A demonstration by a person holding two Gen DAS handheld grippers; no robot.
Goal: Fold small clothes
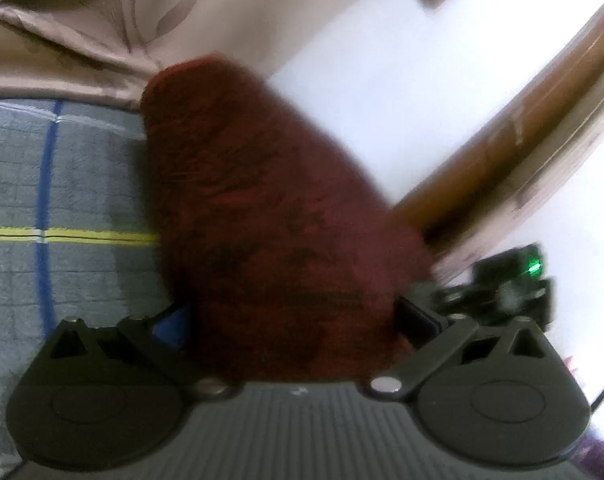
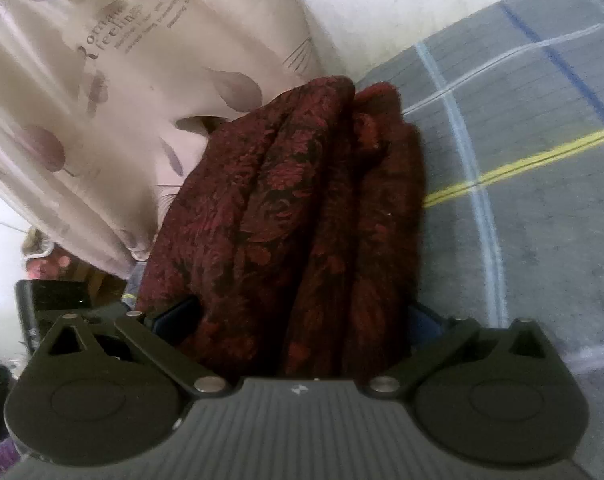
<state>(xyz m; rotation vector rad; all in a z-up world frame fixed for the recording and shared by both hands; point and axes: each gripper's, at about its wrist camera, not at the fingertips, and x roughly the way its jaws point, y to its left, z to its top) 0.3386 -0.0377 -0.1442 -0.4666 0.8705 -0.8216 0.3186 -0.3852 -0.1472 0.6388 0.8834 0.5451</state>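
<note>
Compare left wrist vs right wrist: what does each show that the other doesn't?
Left wrist only: a brown wooden rail against a white wall, and the right gripper with a green light.

Right wrist only: a cream pillow printed with leaves and text, and the cloth's floral pattern in sharp folds.

Both: the dark red cloth bunched between the fingers, over a grey plaid bedsheet with blue and yellow lines. The left view is motion-blurred.

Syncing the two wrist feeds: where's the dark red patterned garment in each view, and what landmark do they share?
Left wrist: the dark red garment fills the centre, blurred, running from between the left gripper fingers up toward the beige pillow.
Right wrist: same garment, centre, bunched in folds between the right gripper fingers.
Shared landmark: the yellow stripe on the grey checked blanket.
</note>
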